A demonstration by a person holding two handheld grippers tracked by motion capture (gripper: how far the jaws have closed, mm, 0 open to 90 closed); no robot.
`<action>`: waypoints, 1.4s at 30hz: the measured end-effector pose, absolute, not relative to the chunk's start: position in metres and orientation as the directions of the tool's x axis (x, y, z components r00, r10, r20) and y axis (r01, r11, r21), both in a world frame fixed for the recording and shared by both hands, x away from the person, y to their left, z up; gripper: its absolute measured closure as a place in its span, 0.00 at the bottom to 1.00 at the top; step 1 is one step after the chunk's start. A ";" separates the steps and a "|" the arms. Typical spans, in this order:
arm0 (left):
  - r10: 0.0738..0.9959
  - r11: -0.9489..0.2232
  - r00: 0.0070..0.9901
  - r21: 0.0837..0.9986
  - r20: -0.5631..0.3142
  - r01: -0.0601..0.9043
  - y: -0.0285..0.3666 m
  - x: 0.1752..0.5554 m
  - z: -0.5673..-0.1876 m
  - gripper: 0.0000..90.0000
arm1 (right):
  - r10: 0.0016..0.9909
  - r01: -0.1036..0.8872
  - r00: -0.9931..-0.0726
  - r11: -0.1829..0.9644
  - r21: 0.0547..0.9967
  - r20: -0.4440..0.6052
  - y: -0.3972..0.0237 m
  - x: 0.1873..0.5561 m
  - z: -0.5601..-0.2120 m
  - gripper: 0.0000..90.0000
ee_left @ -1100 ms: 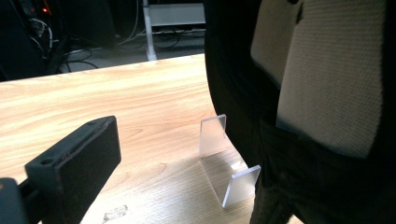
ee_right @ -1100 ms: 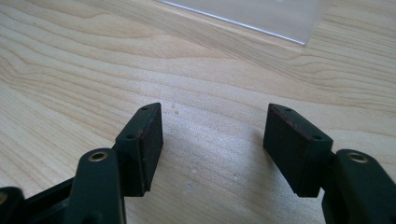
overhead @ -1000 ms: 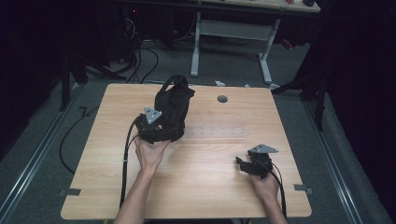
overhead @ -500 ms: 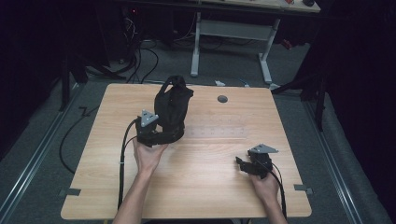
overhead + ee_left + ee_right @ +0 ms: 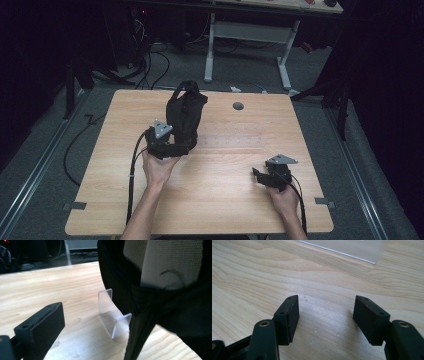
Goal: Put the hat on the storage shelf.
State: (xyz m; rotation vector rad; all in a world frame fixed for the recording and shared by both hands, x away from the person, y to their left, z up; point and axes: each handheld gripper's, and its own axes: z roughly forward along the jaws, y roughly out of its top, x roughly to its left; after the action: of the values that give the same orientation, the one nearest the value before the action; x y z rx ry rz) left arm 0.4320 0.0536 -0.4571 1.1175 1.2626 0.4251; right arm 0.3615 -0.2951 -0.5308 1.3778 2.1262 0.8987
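Two claws are in play, and I'm working with the left claw (image 5: 176,148) right now — bringing it in at the base of the black bag (image 5: 184,117) that is standing upright toward the far left of the table (image 5: 225,195). In the left gripper view the bag's dark fabric and its grey mesh panel (image 5: 172,262) are looming close, with a small clear plastic stand (image 5: 112,315) sitting on the wood just beside the bag's foot. I'm seeing one black pad (image 5: 41,327) low at the left and cannot tell how wide this claw is standing, or whether it is pinching any fabric.

I'm judging this as the approach-and-grasp step on the bag; the next move is calling for a firm hold on the bag without knocking the clear stand.

My left forearm is reaching forward, hand wrapped around the tool. The right claw (image 5: 260,176) is resting low near the table's right front — released, nothing between its pads (image 5: 289,317), pointing leftward across bare wood.
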 end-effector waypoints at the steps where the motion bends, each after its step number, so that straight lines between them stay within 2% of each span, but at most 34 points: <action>1: 0.777 0.461 0.313 0.832 -0.546 0.307 0.056 0.431 -0.459 0.00 | 0.916 0.624 -0.400 0.289 0.727 -0.021 -0.295 0.362 -0.531 0.42; 8: 0.764 0.449 0.345 0.834 -0.545 0.322 0.065 0.418 -0.465 0.02 | 0.916 0.624 -0.400 0.289 0.726 -0.021 -0.295 0.361 -0.531 0.42; 19: 0.771 0.377 0.374 0.843 -0.515 0.384 0.078 0.395 -0.482 0.12 | 0.916 0.623 -0.400 0.289 0.727 -0.021 -0.295 0.362 -0.531 0.42; 29: 0.771 0.373 0.342 0.816 -0.538 0.442 0.096 0.385 -0.504 0.18 | 0.917 0.624 -0.399 0.288 0.726 -0.021 -0.295 0.362 -0.531 0.42; 42: 0.820 0.342 0.272 0.812 -0.503 0.472 0.113 0.380 -0.530 0.22 | 0.918 0.626 -0.396 0.285 0.726 -0.019 -0.295 0.361 -0.531 0.42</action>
State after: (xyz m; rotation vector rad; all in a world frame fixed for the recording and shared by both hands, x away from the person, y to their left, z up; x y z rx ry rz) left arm 0.3799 0.1134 -0.5303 1.2961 1.3680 0.3548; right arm 0.3614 -0.2948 -0.5307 1.3837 2.1234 0.8984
